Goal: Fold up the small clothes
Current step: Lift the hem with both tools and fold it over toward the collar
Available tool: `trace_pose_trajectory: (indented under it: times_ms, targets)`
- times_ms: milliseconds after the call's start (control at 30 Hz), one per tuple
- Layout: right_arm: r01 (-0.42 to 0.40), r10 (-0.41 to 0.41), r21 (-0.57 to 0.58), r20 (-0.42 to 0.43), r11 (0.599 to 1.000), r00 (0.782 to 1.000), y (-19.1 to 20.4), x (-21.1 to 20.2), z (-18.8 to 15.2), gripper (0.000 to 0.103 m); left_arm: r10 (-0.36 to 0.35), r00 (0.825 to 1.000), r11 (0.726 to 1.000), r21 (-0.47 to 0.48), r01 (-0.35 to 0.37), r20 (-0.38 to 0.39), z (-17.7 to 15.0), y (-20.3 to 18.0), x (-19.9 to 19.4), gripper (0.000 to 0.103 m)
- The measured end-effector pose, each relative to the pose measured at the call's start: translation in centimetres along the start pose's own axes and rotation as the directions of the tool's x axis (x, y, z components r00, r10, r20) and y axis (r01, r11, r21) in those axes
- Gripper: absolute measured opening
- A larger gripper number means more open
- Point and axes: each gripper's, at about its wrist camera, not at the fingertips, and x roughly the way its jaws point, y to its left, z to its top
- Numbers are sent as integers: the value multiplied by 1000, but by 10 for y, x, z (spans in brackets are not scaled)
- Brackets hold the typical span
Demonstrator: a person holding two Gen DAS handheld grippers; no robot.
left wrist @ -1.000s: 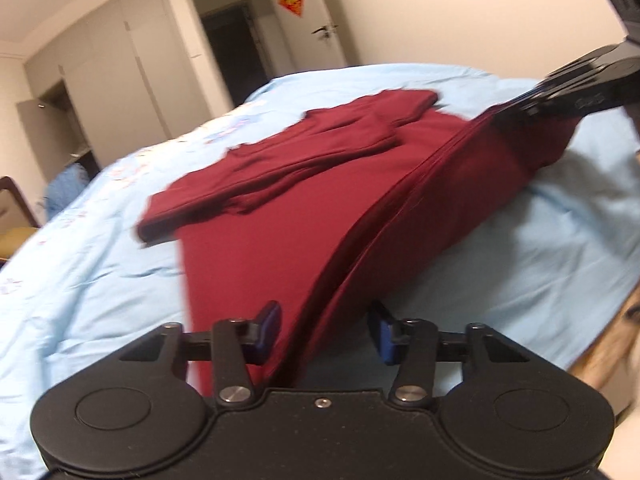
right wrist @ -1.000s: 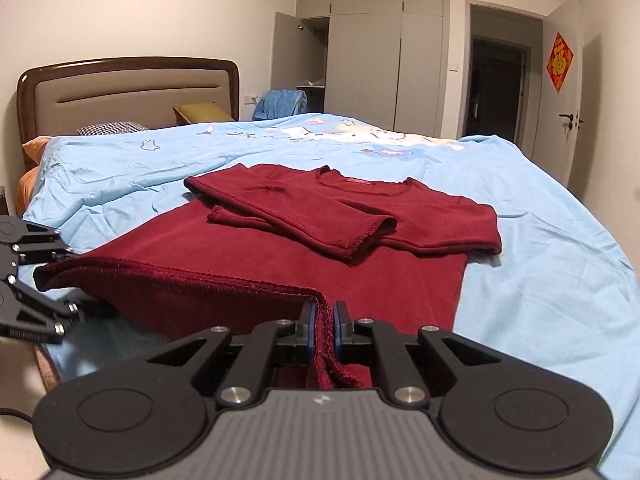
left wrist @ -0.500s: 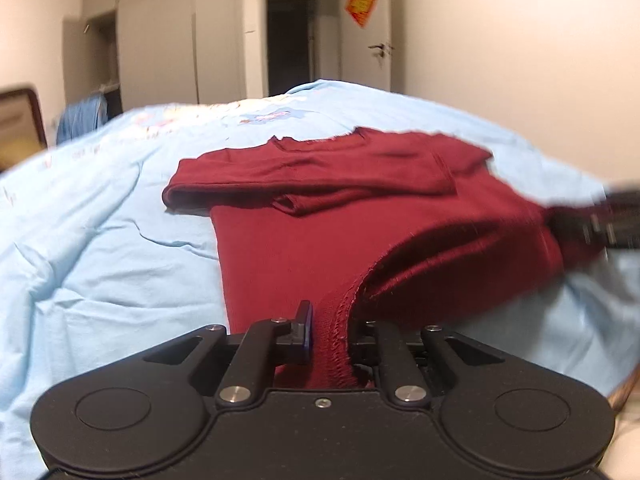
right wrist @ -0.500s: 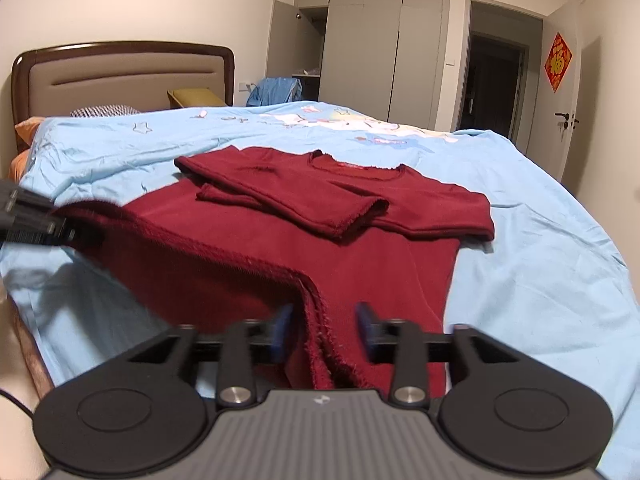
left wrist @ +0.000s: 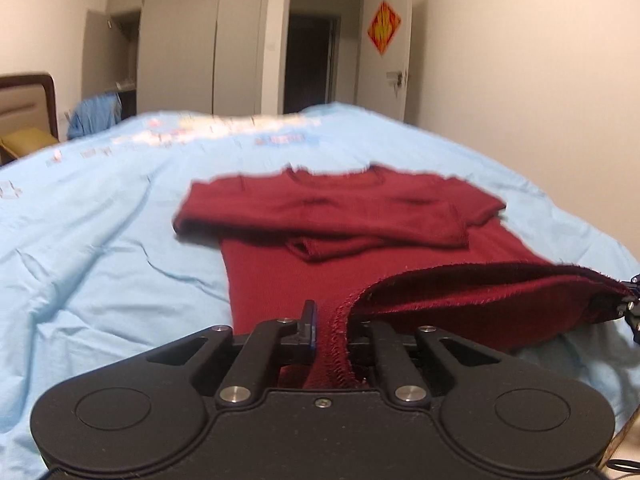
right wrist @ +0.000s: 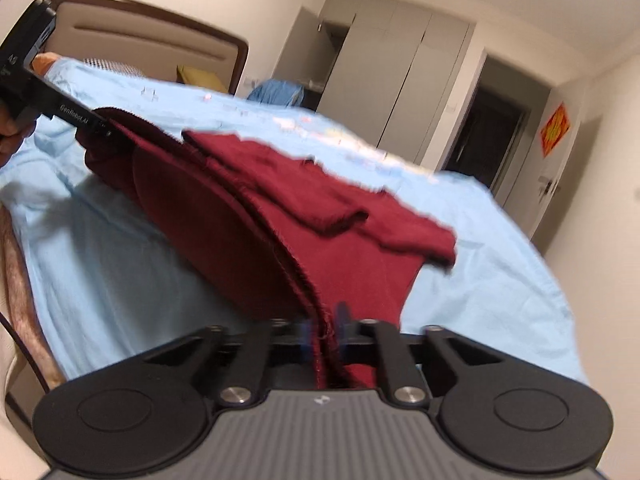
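Changed since half a second ago: right gripper, then spread wide around the hem, now has its jaws together on it; its view has rolled to a tilt. Left gripper stays clamped as before, its view now squarer to the bed.

Item 1. Dark red knit sweater, on the light blue bedspread, neckline away from the cameras. Both sleeves folded across the chest, one over the other. Lower body lies flat; bottom hem raised off the bed and stretched between the two grippers, fabric sagging beneath it.

Item 2. Left gripper. Jaws clamped on one corner of the hem, red knit bunched between the blue pads. In the right wrist view it shows at upper left, hem corner pinched at its tip, a hand partly visible at the frame edge behind it.

Item 3. Right gripper. Jaws closed on the other hem corner; cloth runs through the narrow gap. Picture blurred here. In the left wrist view only its tip shows at the right edge, touching the end of the raised hem.

Item 4. Surroundings. Brown padded headboard; grey wardrobe; dark open doorway; red diamond decoration on a white door; blue garment hanging beyond the bed.
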Motion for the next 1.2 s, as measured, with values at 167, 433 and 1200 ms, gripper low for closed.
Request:
trace_pose_trajectory:
  times_ms: [167, 433, 1200]
  targets:
    - [81, -79, -4, 147, 997, 986, 2, -23, 19, 7, 24, 986, 1000, -11, -22, 166, 7, -4, -43, 4]
    - [168, -170, 36, 316, 985, 933, -1, -64, 43, 7, -5, 953, 1000, -25, 13, 302, 30, -10, -97, 3]
    - [191, -194, 50, 425, 980, 884, -24, -88, 85, 7, -44, 961, 999, 9, 44, 274, 94, -14, -149, 5]
